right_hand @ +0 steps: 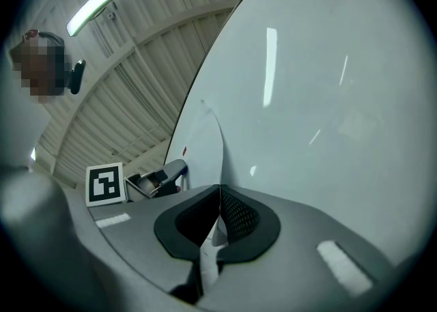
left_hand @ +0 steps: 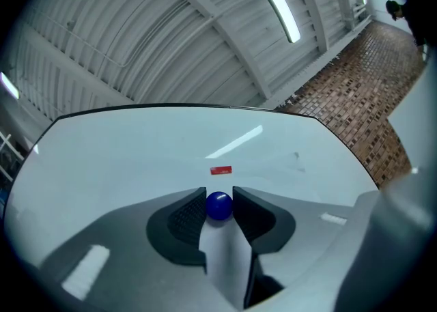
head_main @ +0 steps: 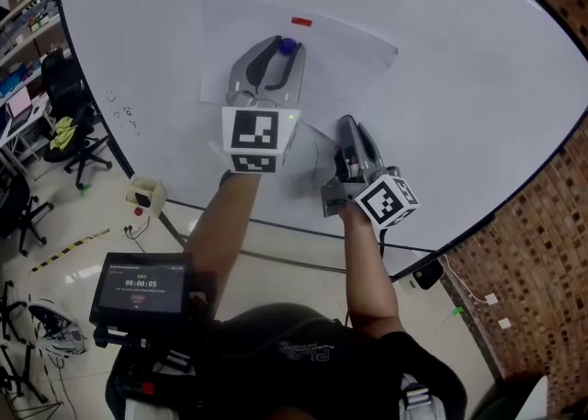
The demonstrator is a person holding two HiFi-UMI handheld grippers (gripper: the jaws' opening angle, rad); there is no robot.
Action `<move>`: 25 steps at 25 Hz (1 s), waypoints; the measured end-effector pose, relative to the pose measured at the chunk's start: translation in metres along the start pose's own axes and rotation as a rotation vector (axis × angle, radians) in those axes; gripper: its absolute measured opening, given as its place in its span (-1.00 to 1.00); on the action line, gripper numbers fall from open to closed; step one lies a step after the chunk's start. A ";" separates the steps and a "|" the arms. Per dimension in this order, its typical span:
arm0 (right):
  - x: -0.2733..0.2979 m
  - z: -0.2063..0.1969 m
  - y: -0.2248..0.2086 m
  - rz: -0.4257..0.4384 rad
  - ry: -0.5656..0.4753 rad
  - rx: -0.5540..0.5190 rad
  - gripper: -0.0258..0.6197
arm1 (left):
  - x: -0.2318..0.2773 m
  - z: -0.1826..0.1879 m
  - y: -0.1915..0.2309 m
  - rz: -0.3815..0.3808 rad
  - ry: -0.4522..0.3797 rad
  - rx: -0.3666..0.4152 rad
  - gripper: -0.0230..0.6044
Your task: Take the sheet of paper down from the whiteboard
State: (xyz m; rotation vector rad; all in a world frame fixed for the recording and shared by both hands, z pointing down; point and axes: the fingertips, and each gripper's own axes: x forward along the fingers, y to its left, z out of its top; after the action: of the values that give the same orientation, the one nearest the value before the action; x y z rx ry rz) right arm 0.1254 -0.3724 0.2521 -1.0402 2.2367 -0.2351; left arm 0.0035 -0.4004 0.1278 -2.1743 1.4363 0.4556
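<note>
A white sheet of paper (head_main: 349,41) lies flat against the whiteboard (head_main: 459,87). A round blue magnet (head_main: 288,45) and a small red magnet (head_main: 301,21) sit on its upper part. My left gripper (head_main: 284,39) points at the board, and its jaws touch both sides of the blue magnet (left_hand: 218,205). The red magnet (left_hand: 220,170) lies just beyond. My right gripper (head_main: 347,121) is lower and to the right, shut on the sheet's edge. In the right gripper view the paper (right_hand: 205,147) rises from between the closed jaws (right_hand: 220,191), lifted off the board.
The board's lower frame (head_main: 276,216) runs just under both hands. A brick wall (head_main: 542,253) stands to the right. Office chairs (head_main: 69,124) and a small box (head_main: 145,194) are on the floor at the left. A screen (head_main: 142,288) hangs at the person's waist.
</note>
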 end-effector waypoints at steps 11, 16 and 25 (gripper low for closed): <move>0.000 0.000 0.002 0.010 0.015 -0.003 -0.88 | 0.002 -0.009 0.001 -0.006 0.017 -0.025 -0.55; -0.002 0.000 -0.001 0.003 0.010 -0.001 -0.88 | 0.002 -0.008 -0.001 -0.016 0.018 -0.027 -0.55; -0.013 -0.001 0.000 -0.028 0.006 -0.023 -0.88 | -0.017 -0.004 0.006 -0.005 0.007 -0.039 -0.55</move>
State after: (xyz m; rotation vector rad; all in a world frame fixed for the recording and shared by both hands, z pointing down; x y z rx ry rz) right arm 0.1311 -0.3631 0.2589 -1.0851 2.2362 -0.2256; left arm -0.0085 -0.3919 0.1391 -2.2116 1.4361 0.4783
